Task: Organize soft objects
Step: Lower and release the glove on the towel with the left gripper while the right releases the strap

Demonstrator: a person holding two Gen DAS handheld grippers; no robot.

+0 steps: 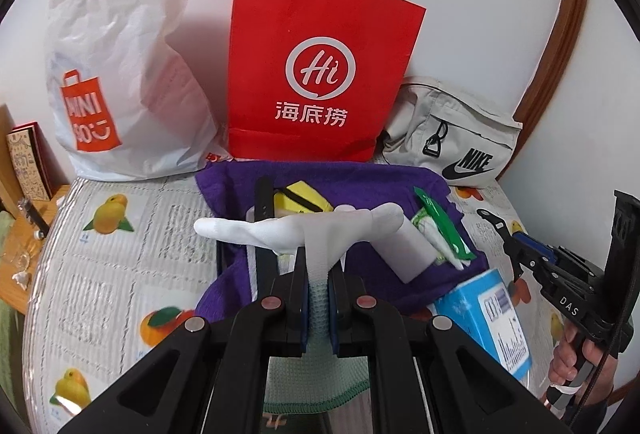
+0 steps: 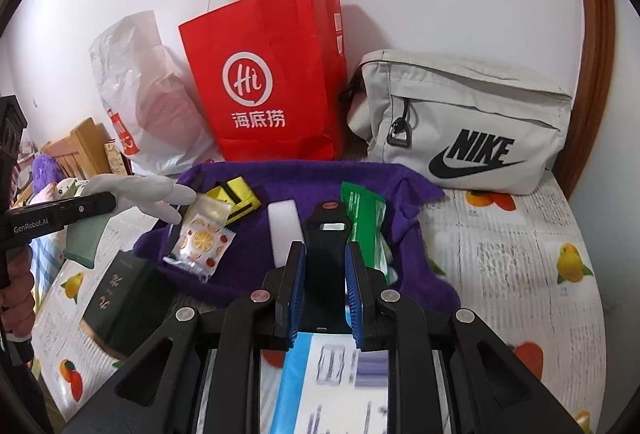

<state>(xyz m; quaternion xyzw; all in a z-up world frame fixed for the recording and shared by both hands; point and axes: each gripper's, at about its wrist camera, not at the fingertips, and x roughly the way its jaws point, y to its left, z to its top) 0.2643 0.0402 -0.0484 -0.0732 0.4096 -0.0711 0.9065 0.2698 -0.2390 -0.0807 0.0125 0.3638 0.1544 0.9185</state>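
limply, white sock (image 1: 296,230) droops, green-cuffed.

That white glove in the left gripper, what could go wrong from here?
1. The left gripper pinches the glove only at its cuff, so it could slip out.
2. The dangling fingers hang over the purple towel and might drag the yellow box or green packet.
3. The right gripper sits close; the two could collide.

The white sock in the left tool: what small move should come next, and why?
Probably carry the white sock toward the red paper bag. The left tool is shut on its green cuff and it hangs above the purple towel, while the right tool is open and holds nothing.
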